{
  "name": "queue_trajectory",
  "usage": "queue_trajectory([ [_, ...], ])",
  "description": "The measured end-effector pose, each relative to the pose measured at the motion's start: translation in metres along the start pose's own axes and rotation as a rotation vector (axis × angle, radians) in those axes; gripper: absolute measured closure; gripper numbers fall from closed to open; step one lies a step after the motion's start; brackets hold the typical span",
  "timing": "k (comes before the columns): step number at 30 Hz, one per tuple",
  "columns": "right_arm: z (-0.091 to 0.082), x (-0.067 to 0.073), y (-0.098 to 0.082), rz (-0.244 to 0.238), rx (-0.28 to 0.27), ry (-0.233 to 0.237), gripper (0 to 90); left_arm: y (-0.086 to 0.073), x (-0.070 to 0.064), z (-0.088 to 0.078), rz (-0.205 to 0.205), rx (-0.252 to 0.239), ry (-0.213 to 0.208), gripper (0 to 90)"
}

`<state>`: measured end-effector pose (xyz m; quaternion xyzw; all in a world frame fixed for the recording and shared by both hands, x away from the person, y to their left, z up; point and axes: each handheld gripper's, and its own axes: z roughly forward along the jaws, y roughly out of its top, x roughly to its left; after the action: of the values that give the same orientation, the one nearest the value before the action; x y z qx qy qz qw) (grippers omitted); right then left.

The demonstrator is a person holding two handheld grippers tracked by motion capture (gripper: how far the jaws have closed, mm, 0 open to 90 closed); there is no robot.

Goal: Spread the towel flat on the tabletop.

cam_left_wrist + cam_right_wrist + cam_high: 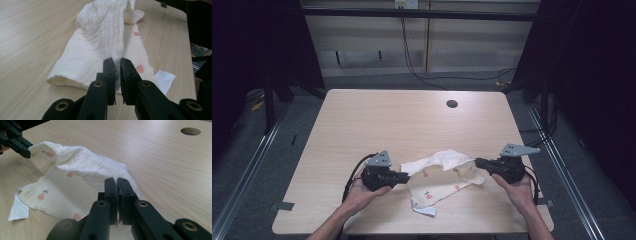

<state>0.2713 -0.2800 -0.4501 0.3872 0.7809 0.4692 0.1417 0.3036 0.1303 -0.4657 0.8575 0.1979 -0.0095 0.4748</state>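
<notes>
A white muslin cloth (439, 172) with small red prints lies crumpled on the wooden table (387, 120), near its front edge. My left gripper (406, 176) is shut on the cloth's left end. In the left gripper view the jaws (118, 61) pinch a fold of the cloth (100, 37). My right gripper (477, 162) is shut on the right end, and in the right gripper view its jaws (117, 180) clamp the cloth (82, 162). There the left gripper (25, 151) holds a corner lifted off the table. The cloth sags between the two grippers.
A round hole (452, 104) sits in the table's far right part. A white tag (424, 210) of the cloth lies toward the front edge. Dark frame posts stand at both sides, and cables (412, 55) run on the floor behind the table.
</notes>
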Motion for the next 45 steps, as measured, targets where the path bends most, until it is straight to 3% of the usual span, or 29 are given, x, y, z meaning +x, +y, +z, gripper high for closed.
queue_trajectory([
  [3,-0.001,0.003,0.005,-0.006,-0.01,0.012,86.9,0.006,0.001,-0.01,-0.001,-0.045,-0.004,83.6],
  [10,-0.008,0.01,0.019,-0.004,-0.054,0.041,86.9,0.017,0.003,-0.032,0.013,-0.089,0.019,83.6],
  [15,-0.018,0.015,0.038,-0.037,-0.062,0.042,86.9,0.022,0.007,-0.047,0.003,-0.14,0.021,83.7],
  [21,-0.026,0.021,0.059,-0.067,-0.101,0.079,86.9,0.032,0.009,-0.062,-0.009,-0.188,0.029,83.7],
  [30,-0.041,0.023,0.093,-0.102,-0.163,0.104,87.0,0.05,0.01,-0.089,0.026,-0.232,0.069,83.7],
  [33,-0.044,0.026,0.095,-0.128,-0.157,0.122,86.9,0.049,0.01,-0.1,0.049,-0.188,0.101,83.7],
  [38,-0.05,0.036,0.097,-0.15,-0.153,0.127,87.0,0.044,0.007,-0.118,0.042,-0.229,0.098,83.7],
  [45,-0.063,0.05,0.104,-0.192,-0.185,0.151,87.0,0.055,-0.006,-0.137,0.083,-0.254,0.114,83.5],
])
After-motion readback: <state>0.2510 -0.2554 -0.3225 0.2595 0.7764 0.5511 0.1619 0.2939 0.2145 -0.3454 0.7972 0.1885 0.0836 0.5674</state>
